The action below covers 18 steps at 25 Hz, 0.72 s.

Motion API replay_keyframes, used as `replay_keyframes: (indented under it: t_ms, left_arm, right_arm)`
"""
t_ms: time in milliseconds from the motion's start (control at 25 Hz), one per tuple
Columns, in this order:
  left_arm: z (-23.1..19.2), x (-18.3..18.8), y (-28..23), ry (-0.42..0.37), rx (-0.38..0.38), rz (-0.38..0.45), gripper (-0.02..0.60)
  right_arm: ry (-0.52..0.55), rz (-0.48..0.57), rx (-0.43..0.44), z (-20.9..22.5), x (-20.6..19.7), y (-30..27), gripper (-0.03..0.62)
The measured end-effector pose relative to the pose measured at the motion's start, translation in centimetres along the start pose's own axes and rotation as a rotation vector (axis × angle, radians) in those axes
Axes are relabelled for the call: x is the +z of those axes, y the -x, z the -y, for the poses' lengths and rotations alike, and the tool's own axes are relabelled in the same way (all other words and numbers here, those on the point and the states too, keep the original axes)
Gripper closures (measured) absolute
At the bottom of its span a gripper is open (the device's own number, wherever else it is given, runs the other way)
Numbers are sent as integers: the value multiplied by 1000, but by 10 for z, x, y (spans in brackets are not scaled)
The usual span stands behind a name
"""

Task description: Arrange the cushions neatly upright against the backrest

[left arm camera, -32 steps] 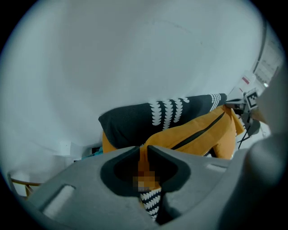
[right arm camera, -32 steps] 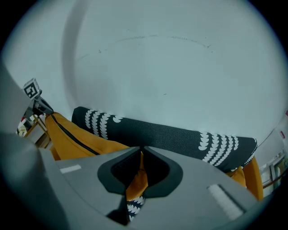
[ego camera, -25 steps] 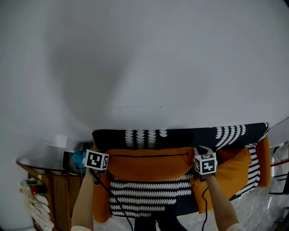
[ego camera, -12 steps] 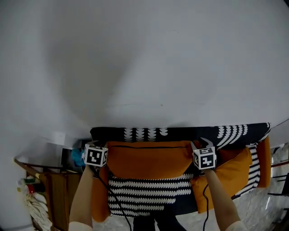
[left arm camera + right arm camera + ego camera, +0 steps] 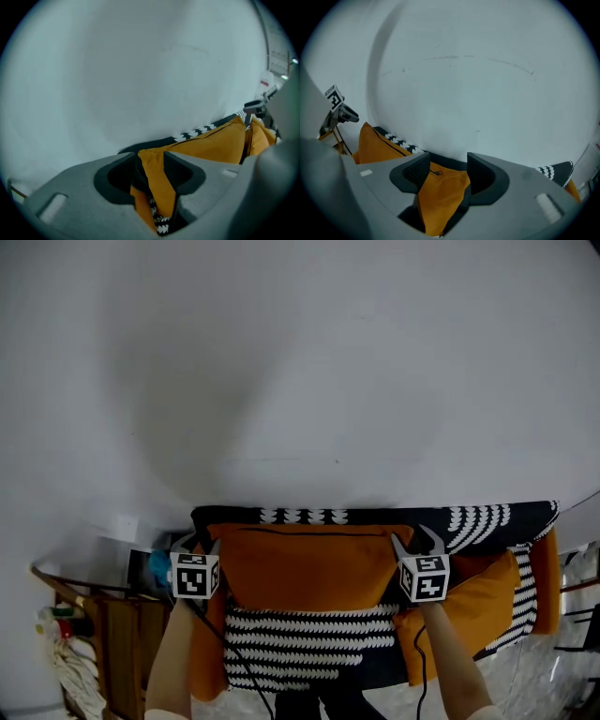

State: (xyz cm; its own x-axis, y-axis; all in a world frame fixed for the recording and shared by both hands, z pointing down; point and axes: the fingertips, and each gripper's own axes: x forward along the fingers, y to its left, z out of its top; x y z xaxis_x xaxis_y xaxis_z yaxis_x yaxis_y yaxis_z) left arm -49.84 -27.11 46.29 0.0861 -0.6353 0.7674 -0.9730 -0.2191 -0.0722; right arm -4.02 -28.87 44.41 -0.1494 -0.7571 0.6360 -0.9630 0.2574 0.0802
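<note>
A large orange cushion point(image 5: 309, 563) stands upright against the black-and-white patterned backrest point(image 5: 478, 517). My left gripper point(image 5: 194, 543) is at its upper left corner and my right gripper point(image 5: 417, 542) at its upper right corner. In the left gripper view the jaws point(image 5: 150, 161) have just been opening; the cushion's orange corner point(image 5: 157, 183) lies loosely between them. The right gripper point(image 5: 447, 164) has also just been opening, with the zipped orange corner point(image 5: 440, 192) slack in the gap. A second orange cushion point(image 5: 478, 601) leans at the right.
The patterned seat point(image 5: 300, 638) shows below the cushion. A third orange cushion point(image 5: 550, 573) stands at the far right end. A wooden side table point(image 5: 103, 624) with a blue object point(image 5: 159, 566) is at the left. The white wall point(image 5: 300, 381) rises behind the backrest.
The orange cushion has been lifted and now stands taller against the backrest. Both grippers' jaws have widened, loosening their hold on its top corners.
</note>
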Motion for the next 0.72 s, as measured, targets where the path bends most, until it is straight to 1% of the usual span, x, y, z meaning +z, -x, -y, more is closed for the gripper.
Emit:
replay_keyframes:
  t_ms: [120,200,320,360,480,600,640,720]
  left_arm:
    - [2,12,21,51,-4,72,385]
    - [4,21,40,95,-9,125,385]
    - [12,42,76,144,-18,228,385]
    - [16,51,89,153,-19,268,385]
    - [29,80,133,161,-11,391,391]
    - [41,106,182,170,3,510,463]
    - [47,113,198,176,0,545,466]
    - [58,122,231,182,-6,607,466]
  right_arm:
    - [-20,53,9,-5,16,20,345]
    - [-22,88,11,-10,27,35,364]
    - [-32,153,14,-20,48,63,392]
    - [-33,182,14,-23,56,73,408]
    - [-30,281,3,-32,87,105,492]
    - [-24,360,-2,-41,113,137,546]
    - [-32,379,-1,-43,118,149,575]
    - [-66,414,15,-50,126,173,585]
